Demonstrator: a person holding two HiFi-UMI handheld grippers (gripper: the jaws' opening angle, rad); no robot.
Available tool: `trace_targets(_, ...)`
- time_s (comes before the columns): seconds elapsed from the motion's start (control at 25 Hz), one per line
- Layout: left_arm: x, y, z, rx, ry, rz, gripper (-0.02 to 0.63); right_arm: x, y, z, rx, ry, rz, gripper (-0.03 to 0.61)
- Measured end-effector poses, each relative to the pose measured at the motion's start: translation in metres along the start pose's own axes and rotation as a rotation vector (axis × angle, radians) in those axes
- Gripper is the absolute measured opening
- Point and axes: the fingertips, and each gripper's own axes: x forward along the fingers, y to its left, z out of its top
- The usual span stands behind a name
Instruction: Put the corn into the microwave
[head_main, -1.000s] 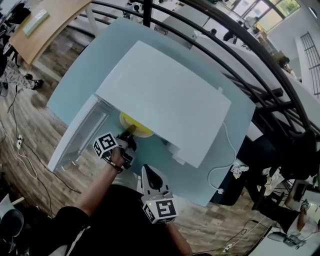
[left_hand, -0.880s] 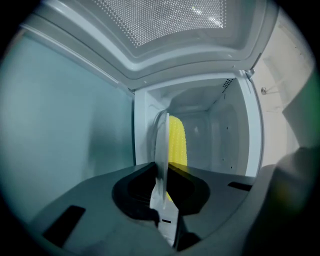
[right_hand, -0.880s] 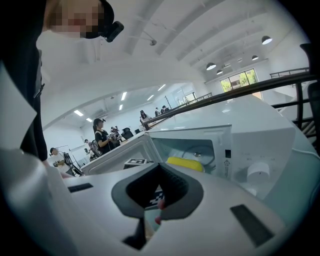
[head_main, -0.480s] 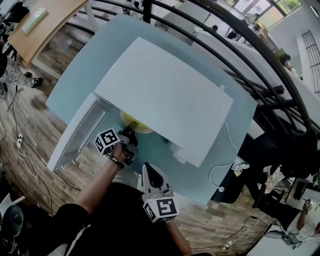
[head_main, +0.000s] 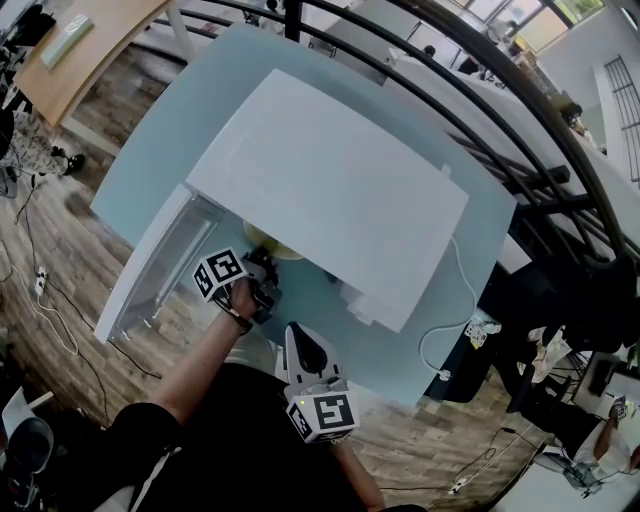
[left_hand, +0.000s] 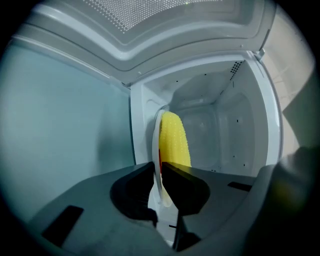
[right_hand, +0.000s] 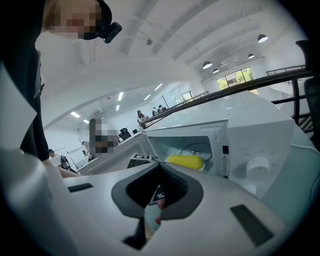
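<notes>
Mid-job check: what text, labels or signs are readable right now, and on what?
No readable words anywhere.
Warning triangle sticker on the microwave front, beside the door opening: print under it too small to read.
Marker cubes: black-and-white square patterns only, no letters.

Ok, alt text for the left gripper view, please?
The left claw pinches the rim of a white plate carrying a yellow corn cob, holding it in the opening of a white microwave whose inside is otherwise bare.
</notes>
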Motion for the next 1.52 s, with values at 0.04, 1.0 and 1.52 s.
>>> trace_targets(0.04, 0.001, -0.001, 0.000, 0.005, 0.001, 0.003, 0.034, 0.000, -0.001, 0.000, 0.002, 0.001, -0.001, 0.009)
trace_targets(1.0, 0.016, 0.006, 0.003, 0.042, 0.011, 0.043, 0.135, -0.008, -0.012, -0.006, 0.028, -0.001, -0.030, 0.009)
trace_targets(1.52, -0.020, 0.004, -0.017, 0.079, 0.005, 0.035, 0.133, -0.037, 0.001, -0.010, 0.016, -0.018, -0.021, 0.009)
